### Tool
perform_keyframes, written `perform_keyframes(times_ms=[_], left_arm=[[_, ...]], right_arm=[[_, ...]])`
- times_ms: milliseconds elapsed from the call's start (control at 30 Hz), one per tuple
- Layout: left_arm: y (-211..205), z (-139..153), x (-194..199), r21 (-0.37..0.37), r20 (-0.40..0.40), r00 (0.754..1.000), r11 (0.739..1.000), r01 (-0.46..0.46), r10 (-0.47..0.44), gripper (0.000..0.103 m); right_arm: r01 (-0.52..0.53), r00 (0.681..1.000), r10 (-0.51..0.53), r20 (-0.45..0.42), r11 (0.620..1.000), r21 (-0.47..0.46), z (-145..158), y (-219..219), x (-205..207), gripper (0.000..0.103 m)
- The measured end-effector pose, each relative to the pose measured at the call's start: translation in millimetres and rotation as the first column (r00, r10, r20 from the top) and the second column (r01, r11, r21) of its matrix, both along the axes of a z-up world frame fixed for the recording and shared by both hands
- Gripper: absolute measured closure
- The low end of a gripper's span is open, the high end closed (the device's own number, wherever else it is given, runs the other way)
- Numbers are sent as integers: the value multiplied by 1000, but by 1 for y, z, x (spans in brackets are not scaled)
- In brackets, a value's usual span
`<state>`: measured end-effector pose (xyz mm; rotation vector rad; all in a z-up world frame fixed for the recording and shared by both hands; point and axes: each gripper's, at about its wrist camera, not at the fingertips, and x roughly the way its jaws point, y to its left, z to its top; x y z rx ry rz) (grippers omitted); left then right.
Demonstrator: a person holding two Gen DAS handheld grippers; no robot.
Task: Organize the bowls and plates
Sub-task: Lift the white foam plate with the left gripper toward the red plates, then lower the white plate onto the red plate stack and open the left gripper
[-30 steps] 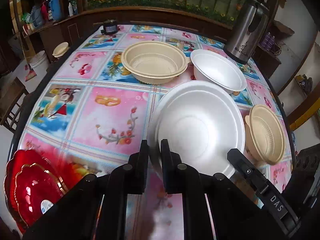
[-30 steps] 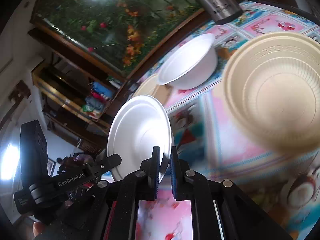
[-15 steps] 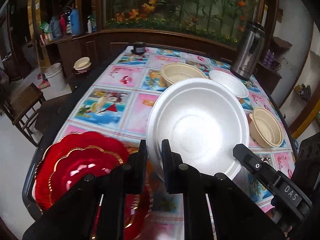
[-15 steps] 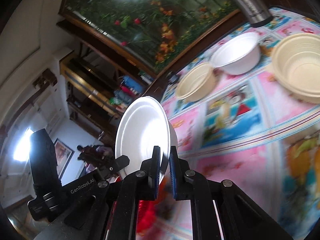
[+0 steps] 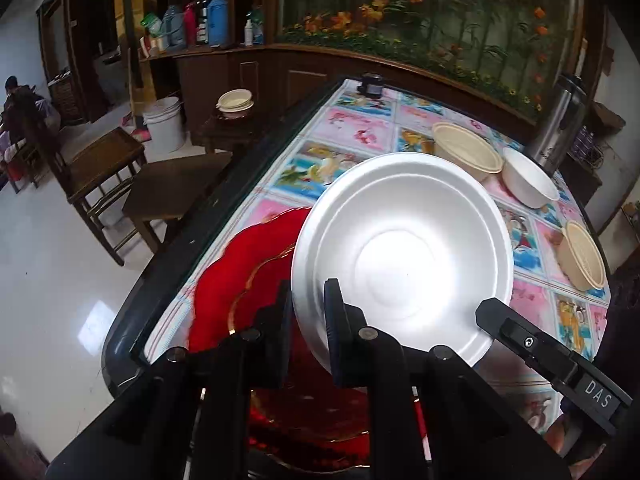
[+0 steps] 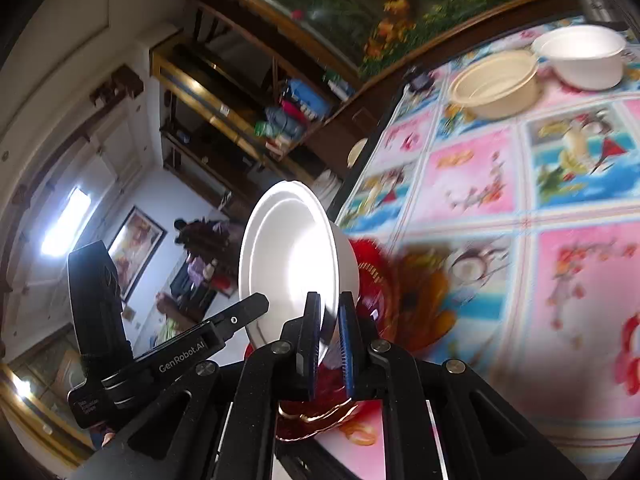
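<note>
A white foam bowl [image 5: 400,264] hangs in the air, tilted, over a stack of red scalloped plates [image 5: 240,280] at the table's near left corner. My left gripper [image 5: 308,300] is shut on its left rim. The tip of my right gripper [image 5: 492,312] reaches the bowl's opposite rim. In the right wrist view the same white bowl [image 6: 288,256] stands on edge with my right gripper [image 6: 329,316] shut on its rim, the left gripper [image 6: 256,304] beside it and the red plates [image 6: 372,280] beneath.
Farther along the patterned tablecloth [image 5: 360,120] sit a beige bowl [image 5: 466,152], a white bowl [image 5: 528,184] and a second beige bowl [image 5: 582,256]. A steel flask [image 5: 560,120] stands at the back right. Wooden chairs [image 5: 104,168] stand left of the table's dark edge [image 5: 192,240].
Both grippers have carried the white bowl leftward across the table. It was over the middle of the cloth and now hangs over the red plates at the corner. Both grips are unchanged.
</note>
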<state>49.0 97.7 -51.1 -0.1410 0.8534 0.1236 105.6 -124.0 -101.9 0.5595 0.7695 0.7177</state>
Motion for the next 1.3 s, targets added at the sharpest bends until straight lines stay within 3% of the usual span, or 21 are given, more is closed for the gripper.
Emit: perform_keyframes(times_ms=[200,867,1033,1067,1100,1133,1200,1267,1300], left_arm=[[16,-15,-7,-12,-31,999,999,-41,40,89],[17,-31,-5,-2,-85,995,999,-46,46,89],[16,-30,-6,38,-72,995,997,-63,66,88],[17,-28,-7,52,-61,995,996,-70,73,86],[18,-25,-9,69,-47,995,994,-82,86,77],[21,-20,-12,97,-21,994,989,-109,112,61],[26,-9,-19,135,49,987,978,-156,151,48],[27,5,-28,173,133,976,965,-197,175,46],[26,10,-31,188,163,970,960,-209,179,41]], right_arm=[[-55,998,54,-12,997,-54,-12,32,-10,94],[-59,998,58,-11,989,-139,-24,46,-15,90],[-57,998,58,0,987,-152,-24,47,-16,90],[-55,998,57,5,985,-162,-23,47,-17,90],[-49,999,53,13,983,-178,-22,48,-17,88],[-43,999,48,20,980,-196,-21,48,-18,83],[-23,998,36,53,973,-228,-14,43,-19,75],[7,995,15,103,976,-218,-2,27,-20,69],[21,993,4,118,979,-204,3,19,-19,61]])
